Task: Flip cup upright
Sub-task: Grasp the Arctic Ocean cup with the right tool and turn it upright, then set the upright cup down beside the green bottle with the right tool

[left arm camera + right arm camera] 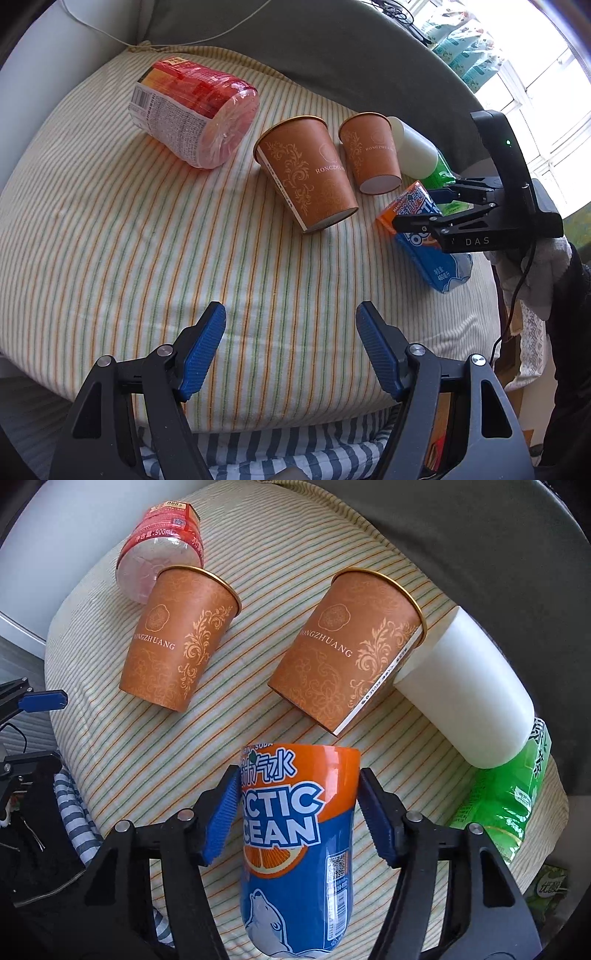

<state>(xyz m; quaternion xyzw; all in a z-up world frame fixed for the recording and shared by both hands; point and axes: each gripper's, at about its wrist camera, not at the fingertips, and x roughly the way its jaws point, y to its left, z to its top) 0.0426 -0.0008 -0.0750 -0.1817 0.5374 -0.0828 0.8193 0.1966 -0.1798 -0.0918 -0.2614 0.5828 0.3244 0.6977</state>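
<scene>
While both orange paper cups with gold floral print lie on their sides on the striped cushion [110, 236], neither is yet upright, so the step in hand seems to be the approach to 1 of them. The nearer cup [306, 173] lies about the middle of the cushion, its rim toward the far edge, and the second cup [371, 153] lies just beside it, touching a white plastic cylinder [413, 147] near the right edge.

The left gripper [291, 332] hovers wide open over the near edge and holds nothing. The right gripper [295, 805] is open around the blue and orange soda bottle [299, 849]; its left pad seems to touch the label, the right pad stands slightly apart, so it does not grip.

I judge the left gripper is better placed. It should close softly on the cup wall near the base, because thin paper will crush, then rotate until the rim faces up and release it on a flat part of the soft cushion.
</scene>
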